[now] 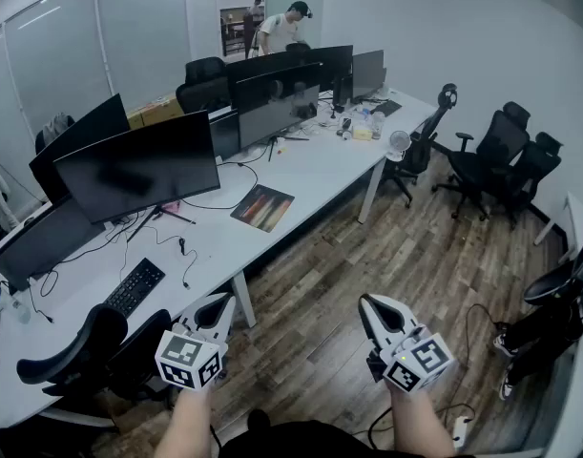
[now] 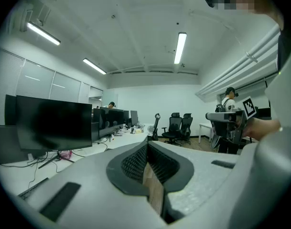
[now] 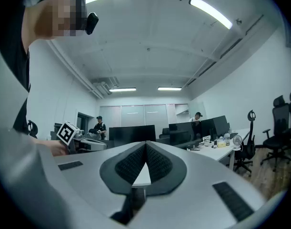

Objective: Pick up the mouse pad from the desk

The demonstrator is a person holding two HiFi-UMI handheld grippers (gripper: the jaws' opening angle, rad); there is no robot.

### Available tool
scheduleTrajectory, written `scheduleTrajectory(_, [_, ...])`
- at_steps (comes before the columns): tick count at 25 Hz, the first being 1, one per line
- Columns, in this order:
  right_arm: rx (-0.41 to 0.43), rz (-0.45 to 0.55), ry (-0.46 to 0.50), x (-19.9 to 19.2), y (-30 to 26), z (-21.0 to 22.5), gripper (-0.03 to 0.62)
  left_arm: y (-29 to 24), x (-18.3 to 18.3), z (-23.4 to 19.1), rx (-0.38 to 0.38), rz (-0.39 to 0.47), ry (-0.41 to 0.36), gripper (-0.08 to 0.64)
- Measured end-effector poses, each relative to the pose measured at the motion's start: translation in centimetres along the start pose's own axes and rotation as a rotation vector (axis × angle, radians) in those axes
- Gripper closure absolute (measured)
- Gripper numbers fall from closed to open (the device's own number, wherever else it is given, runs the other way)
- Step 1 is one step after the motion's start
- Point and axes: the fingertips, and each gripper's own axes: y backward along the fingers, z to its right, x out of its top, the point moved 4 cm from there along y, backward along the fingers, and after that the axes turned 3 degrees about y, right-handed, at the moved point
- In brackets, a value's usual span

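Two hand-held grippers were held out over the wooden floor, on the near side of a long white tabletop. Each was carried on a bare forearm entering from the near edge of the head view.

The left gripper had its jaws clenched. In the left gripper view the dark ribbed pads met at their tips with nothing caught between them. Only a sliver of floor showed through the wedge behind the tips. The right gripper was likewise clenched and empty, and in the right gripper view its pads met at the tips in the same way. Each gripper bore a cube with square markers at its rear.

The mouse pad, a dark rectangle printed with an orange, sunset-like band, lay flat on the tabletop close to its near edge. It was well apart from both grippers and touched by neither. It sat to the right of the stand of a large black monitor and left of a white table leg.

A black keyboard lay further left on the same tabletop, and a black office chair stood just left of the left gripper. More monitors, a small fan and a person occupied the far end. Further black chairs stood at the far right.
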Motion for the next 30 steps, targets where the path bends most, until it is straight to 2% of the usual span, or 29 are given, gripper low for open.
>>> scheduleTrajectory(12, [-0.001,-0.003,-0.036,-1.0,4.1,0.8,0.588,0.1,-0.6,3.9,0.008,-0.012,-0.005,0.551])
scheduleTrajectory(20, [0.031,0.013,-0.132,-1.4,8.6,2.3,0.588,-0.6,-1.0,7.7,0.004,-0.015,-0.007,0.551])
scheduleTrajectory(26, [-0.001,0.009,-0.164,-2.5,11.9,4.0,0.588,-1.8,-1.0,11.7,-0.039,-0.024,-0.035,0.551])
scheduleTrajectory(30, [0.019,0.000,-0.186,-3.1,11.8,3.7,0.588,-2.1,-0.8,12.7,-0.057,-0.029,-0.049,0.551])
